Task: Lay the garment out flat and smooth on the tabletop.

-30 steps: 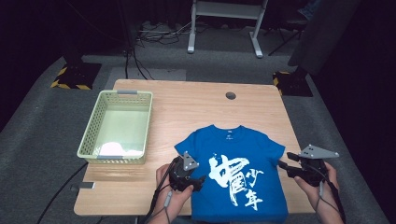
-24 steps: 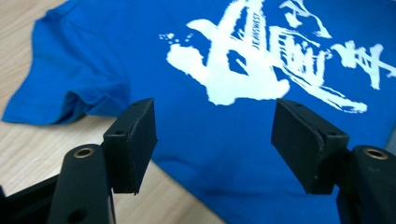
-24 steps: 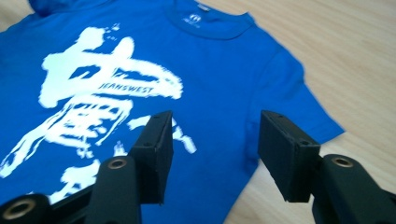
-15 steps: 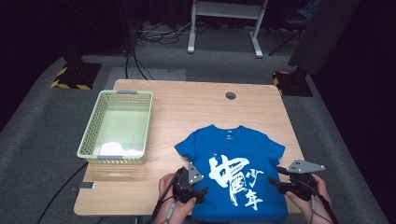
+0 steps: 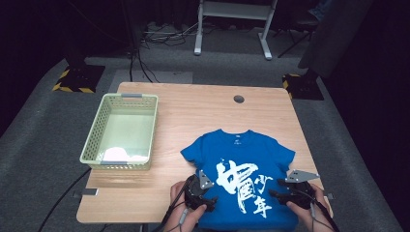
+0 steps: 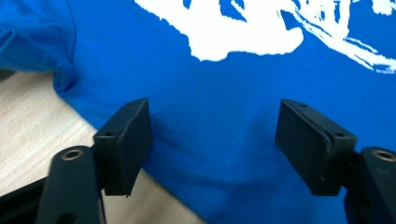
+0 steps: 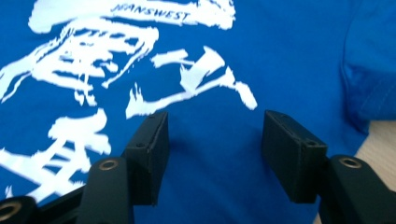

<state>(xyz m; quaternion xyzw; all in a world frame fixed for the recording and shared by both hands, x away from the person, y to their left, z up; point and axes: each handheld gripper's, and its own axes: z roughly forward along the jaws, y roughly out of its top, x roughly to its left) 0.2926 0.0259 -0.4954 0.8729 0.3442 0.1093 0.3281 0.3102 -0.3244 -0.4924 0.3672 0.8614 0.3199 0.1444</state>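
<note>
A blue T-shirt (image 5: pixel 241 159) with white brush lettering lies flat on the wooden table (image 5: pixel 193 111), its hem at the front edge. My left gripper (image 5: pixel 209 203) sits low over the shirt's lower left side. In the left gripper view its jaws (image 6: pixel 215 140) stand wide, with flat blue cloth (image 6: pixel 224 74) between them and nothing pinched. My right gripper (image 5: pixel 276 195) is over the shirt's lower right part. Its jaws (image 7: pixel 215 149) are also apart above the printed cloth (image 7: pixel 280 56). Both pairs of jaws have just been opening, with only flat fabric under them.
A pale green plastic basket (image 5: pixel 92 145) stands at the table's left, with a white thing (image 5: pixel 116 153) in its near end. A cable hole (image 5: pixel 238 99) marks the far side. Bare wood (image 6: pixel 32 126) borders the shirt's left edge. Dark carpet surrounds the table.
Both hands have sunk toward the shirt and shifted nearer the table's front edge. The right hand has also come inward over the print. The shirt has not moved.
</note>
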